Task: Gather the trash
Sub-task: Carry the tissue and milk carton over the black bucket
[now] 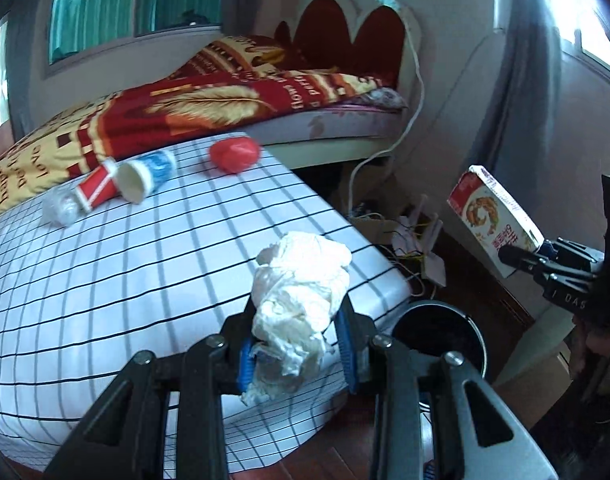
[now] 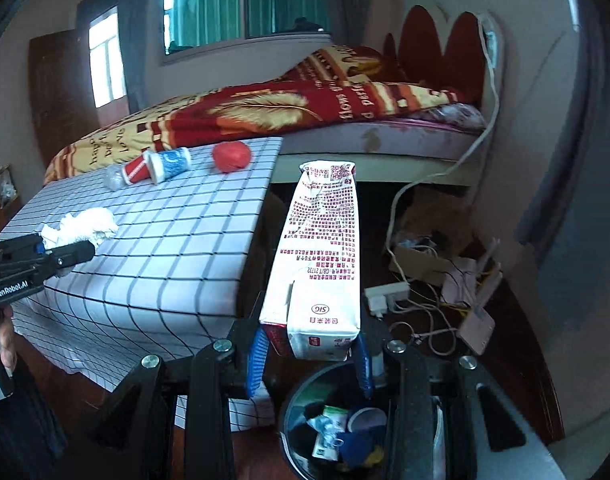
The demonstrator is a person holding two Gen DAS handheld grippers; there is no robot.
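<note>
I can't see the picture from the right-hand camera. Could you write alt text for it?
The right claw grips a tall white milk carton above a round black bin already holding trash. To the left, a grid-patterned table carries paper cups and a red ball, while the left claw holds crumpled tissue; a bed stands behind.

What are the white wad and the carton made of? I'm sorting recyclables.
White wad, in the left gripper: looks like crumpled tissue paper, matte and creased. Carton, in the right gripper: printed coated paperboard with folded seams, slightly glossy.
</note>
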